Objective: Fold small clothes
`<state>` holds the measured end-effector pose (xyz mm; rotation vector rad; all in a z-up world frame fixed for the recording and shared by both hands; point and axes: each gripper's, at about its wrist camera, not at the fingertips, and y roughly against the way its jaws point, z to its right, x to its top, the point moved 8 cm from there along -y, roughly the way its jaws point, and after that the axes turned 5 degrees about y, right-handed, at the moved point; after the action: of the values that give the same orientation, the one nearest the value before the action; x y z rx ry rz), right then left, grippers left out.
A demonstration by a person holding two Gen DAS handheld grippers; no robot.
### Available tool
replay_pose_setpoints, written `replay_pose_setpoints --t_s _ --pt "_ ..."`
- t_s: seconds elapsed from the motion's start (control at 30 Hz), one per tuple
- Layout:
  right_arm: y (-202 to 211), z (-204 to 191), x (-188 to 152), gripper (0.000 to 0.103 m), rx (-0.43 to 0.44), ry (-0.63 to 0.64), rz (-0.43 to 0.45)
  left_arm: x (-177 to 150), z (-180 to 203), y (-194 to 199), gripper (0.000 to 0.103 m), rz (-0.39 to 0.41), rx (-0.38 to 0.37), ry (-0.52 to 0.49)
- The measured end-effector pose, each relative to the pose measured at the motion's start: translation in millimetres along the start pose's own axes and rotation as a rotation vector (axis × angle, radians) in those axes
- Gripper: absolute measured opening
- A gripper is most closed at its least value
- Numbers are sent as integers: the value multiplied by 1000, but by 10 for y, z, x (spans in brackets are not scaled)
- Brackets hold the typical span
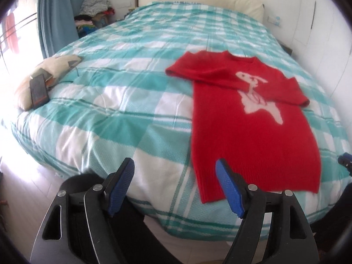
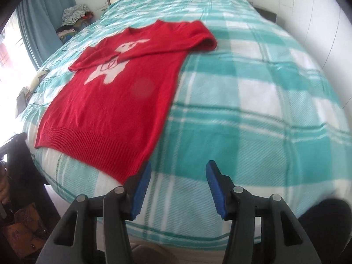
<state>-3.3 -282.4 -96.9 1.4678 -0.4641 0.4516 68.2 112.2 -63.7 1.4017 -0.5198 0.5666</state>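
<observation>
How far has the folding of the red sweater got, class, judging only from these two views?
Done: the red sweater lies flat on the checked bedspread, both sleeves folded across the chest. In hand: nothing; the left gripper and right gripper are open near the hem. Left: folding the body up.

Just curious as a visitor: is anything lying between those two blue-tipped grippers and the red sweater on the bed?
Nothing visible. The left gripper and right gripper are both open near the hem of the red sweater, with only bare checked bedspread between.
</observation>
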Motion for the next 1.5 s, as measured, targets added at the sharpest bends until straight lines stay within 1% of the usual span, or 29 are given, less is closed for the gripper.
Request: replay_pose_setpoints --t_s 0.03,0.1,0.13,0.17,0.2,0.27,0.33,0.37,0.4,0.43,0.47,0.53,0.57,0.6,0.67,0.7,0.77,0.83,0.9,0.97,1.03,1.13,1.2,1.23,1.37,1.4,1.43,1.47,1.5 --pt "73 10 214 52 -35 56 34 125 84 10 87 32 -32 4" --pt "125 -105 677 56 -81 175 87 319 296 -52 89 82 -75 5" --pt "99 -227 899 62 -86 242 108 379 427 -128 91 100 -99 -4" --pt "40 -372 1100 66 -81 309 128 404 554 -229 92 105 -117 -14" --pt "-70 -542 1272 67 -60 370 133 402 670 -357 92 97 -133 -25" --pt "-376 -887 1518 67 34 450 105 325 854 -615 92 75 -166 -39" --pt "-724 -1212 1630 67 141 510 54 195 910 -837 92 71 -161 -49" --pt "-909 -1344 1654 67 163 535 31 120 911 -928 91 50 -141 -59" --pt "-1080 -1440 1669 67 165 559 16 55 901 -1002 89 11 -123 -69" --pt "-1246 -1522 1670 67 157 581 7 22 891 -1032 88 -12 -125 -68" --pt "-1401 -1576 1682 66 147 601 2 20 878 -1021 88 -9 -140 -62" --pt "-1677 -1613 1684 66 135 606 5 55 828 -994 89 15 -135 -43" --pt "-1794 -1588 1684 60 143 591 3 72 803 -1000 89 19 -128 -33" --pt "-1882 -1537 1701 51 159 558 -4 82 783 -1015 89 14 -126 -21" --pt "-1859 -1315 1792 9 179 442 12 84 759 -1035 89 0 -137 5" --pt "-1779 -1159 1865 8 188 369 35 75 753 -1043 89 -6 -144 13" --pt "-1555 -721 2023 8 161 245 108 63 758 -1050 89 -13 -149 17" --pt "-1300 -99 2106 8 110 107 173 55 767 -1062 89 -15 -146 15" --pt "-1051 631 2076 8 56 -58 222 55 769 -1064 89 -11 -143 15" --pt "-847 1350 1924 8 -10 -201 255 47 769 -1072 89 -10 -136 14" --pt "-706 1961 1659 8 -49 -335 261 29 768 -1091 89 -13 -129 12" --pt "-609 2651 1203 8 -80 -518 265 13 777 -1132 89 -19 -127 11" --pt "-645 2913 935 8 -66 -612 258 5 786 -1149 89 -16 -121 6" --pt "-687 2994 823 8 -41 -652 257 1 791 -1157 89 -13 -116 2" --pt "-867 3106 498 8 75 -768 281 -23 797 -1176 89 -4 -100 -14" --pt "-917 3105 456 9 111 -808 267 -30 795 -1179 89 -4 -98 -16" --pt "-931 3106 451 14 158 -849 275 -33 793 -1183 89 -4 -96 -16" --pt "-931 3121 450 15 189 -869 288 -34 794 -1188 89 -4 -94 -15" --pt "-927 3122 460 19 202 -871 294 -33 792 -1193 89 -3 -92 -14"
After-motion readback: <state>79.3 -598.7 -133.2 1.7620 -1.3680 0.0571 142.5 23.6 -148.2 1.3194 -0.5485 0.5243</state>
